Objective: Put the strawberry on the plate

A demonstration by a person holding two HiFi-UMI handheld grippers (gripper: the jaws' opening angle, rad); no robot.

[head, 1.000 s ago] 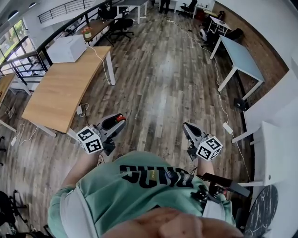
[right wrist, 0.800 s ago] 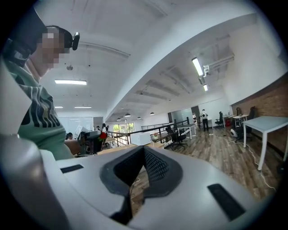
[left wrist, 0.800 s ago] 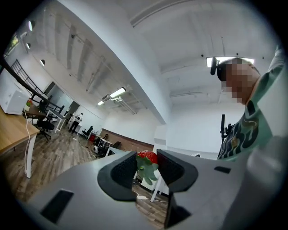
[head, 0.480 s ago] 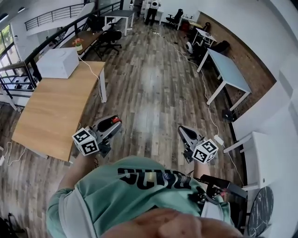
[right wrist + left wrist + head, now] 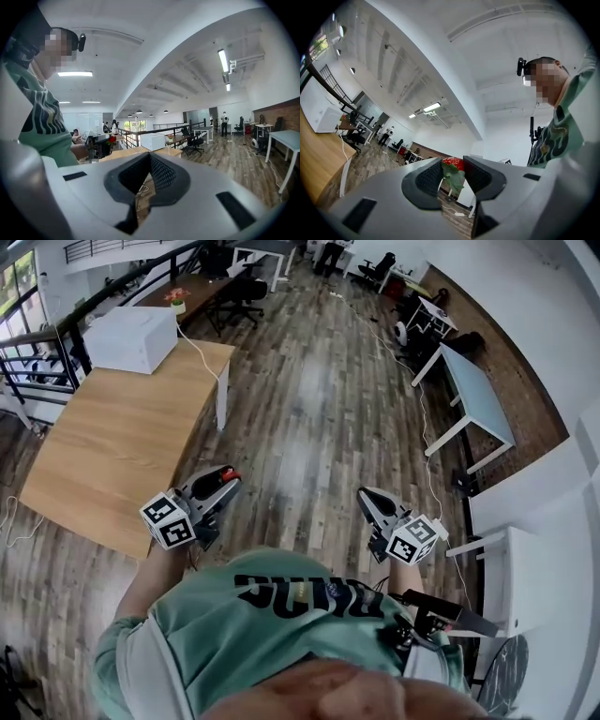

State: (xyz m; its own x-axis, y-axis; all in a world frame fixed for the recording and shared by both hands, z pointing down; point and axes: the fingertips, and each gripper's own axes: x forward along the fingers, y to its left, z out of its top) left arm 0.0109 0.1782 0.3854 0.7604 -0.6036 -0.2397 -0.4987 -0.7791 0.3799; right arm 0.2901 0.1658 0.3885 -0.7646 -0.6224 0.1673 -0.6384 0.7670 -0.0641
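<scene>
A person in a green printed shirt (image 5: 281, 615) stands on a wood-plank floor (image 5: 309, 409) with a claw in each hand. The left claw (image 5: 223, 481) is clamped on a red strawberry (image 5: 453, 164), whose green leaves hang between the pads. The right claw (image 5: 366, 498) has its jaws drawn together with nothing between them. Farther off to the left is a wooden bench (image 5: 112, 437) carrying a white box (image 5: 131, 338). A pale blue table (image 5: 478, 395) stands to the right. No plate shows in any view. The strawberry is in hand, but finding the plate and setting it down look left to do.
</scene>
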